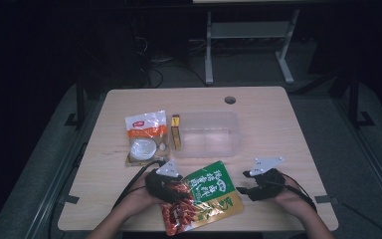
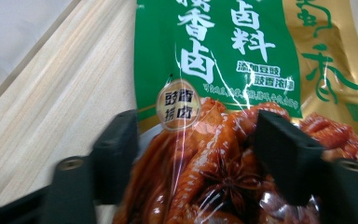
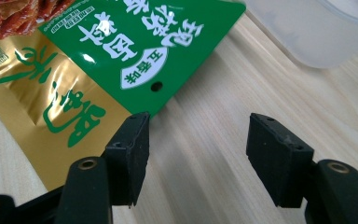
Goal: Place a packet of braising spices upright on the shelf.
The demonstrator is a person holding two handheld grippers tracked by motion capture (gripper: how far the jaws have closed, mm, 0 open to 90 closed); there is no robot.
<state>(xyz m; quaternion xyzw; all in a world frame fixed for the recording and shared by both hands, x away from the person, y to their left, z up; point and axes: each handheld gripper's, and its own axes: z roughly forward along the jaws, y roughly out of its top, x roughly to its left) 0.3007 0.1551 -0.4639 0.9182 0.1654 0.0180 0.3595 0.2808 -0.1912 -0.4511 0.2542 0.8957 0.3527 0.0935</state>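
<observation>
Left hand-held gripper (image 1: 179, 190) jaws apart; right hand-held gripper (image 1: 242, 189) gaping.

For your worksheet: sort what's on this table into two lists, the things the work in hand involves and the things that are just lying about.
In the work:
- green and gold sauce packet
- left hand-held gripper, jaws astride the packet's lower end
- right hand-held gripper, jaws open beside the packet's corner

Just lying about:
- clear plastic tub
- orange and white pouch
- small yellow box

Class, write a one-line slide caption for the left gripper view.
Left gripper straddling the green seasoning packet on the wooden table.
</observation>
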